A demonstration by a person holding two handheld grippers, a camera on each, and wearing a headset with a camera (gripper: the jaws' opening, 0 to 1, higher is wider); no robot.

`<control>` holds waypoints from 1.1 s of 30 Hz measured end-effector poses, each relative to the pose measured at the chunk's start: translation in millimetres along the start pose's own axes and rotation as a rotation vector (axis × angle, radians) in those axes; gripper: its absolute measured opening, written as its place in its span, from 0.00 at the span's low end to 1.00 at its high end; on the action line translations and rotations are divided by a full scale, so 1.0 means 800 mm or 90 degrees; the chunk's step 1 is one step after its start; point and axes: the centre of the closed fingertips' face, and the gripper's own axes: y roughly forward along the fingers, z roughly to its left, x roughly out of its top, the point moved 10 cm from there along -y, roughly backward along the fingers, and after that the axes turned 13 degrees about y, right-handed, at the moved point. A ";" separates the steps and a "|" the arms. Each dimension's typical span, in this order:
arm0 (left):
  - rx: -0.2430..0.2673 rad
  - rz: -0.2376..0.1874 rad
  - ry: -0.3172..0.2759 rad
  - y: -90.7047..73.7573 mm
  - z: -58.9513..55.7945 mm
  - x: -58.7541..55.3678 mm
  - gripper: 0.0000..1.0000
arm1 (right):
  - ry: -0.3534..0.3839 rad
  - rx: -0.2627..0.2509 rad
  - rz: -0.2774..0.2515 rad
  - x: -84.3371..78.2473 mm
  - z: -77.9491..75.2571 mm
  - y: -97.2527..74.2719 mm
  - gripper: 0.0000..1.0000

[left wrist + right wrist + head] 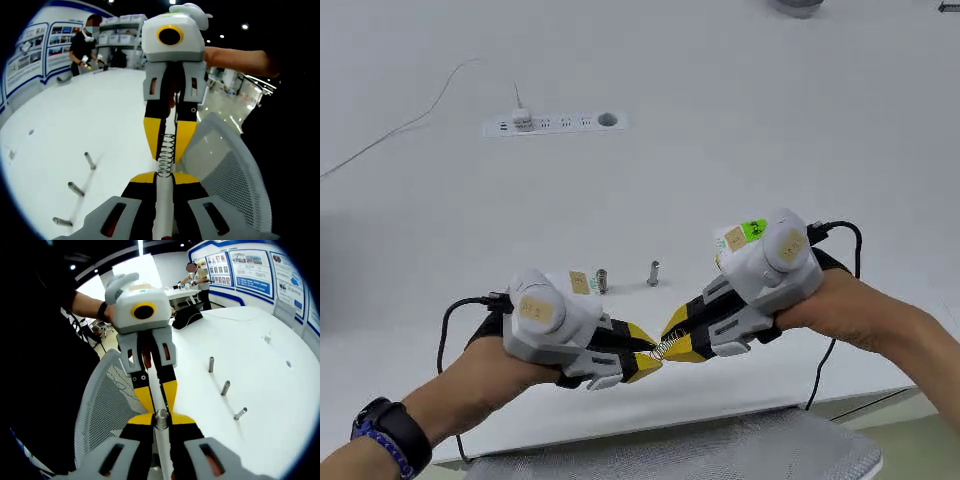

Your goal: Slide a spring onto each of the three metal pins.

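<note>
A small steel spring (665, 345) spans the gap between my two grippers, just above the table's front edge. My left gripper (648, 352) pinches one end and my right gripper (672, 340) pinches the other, tips facing each other. The left gripper view looks along the spring (166, 152) from my left gripper (164, 177) to the right one's yellow fingers (152, 135). The right gripper view has the spring (161, 419) end-on at my right gripper (161, 421). Three metal pins stand in a row (211, 364) (226, 387) (240, 413). The pin at the left (602, 281) carries a spring; another pin (653, 272) stands beside it.
A white power strip (555, 123) with a cable lies far back on the white table (740, 130). A tan sticker (579, 282) sits by the pins. A grey mesh chair (720, 450) is below the table's front edge. A person (87, 45) works at another table behind.
</note>
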 end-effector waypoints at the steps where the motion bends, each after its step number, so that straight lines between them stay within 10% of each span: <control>1: 0.003 -0.002 -0.004 -0.001 0.000 -0.001 0.12 | 0.002 -0.001 -0.001 -0.001 0.000 -0.001 0.12; 33: 0.138 0.020 -0.105 -0.027 0.007 -0.054 0.26 | 0.072 -0.116 0.050 -0.054 -0.035 -0.007 0.13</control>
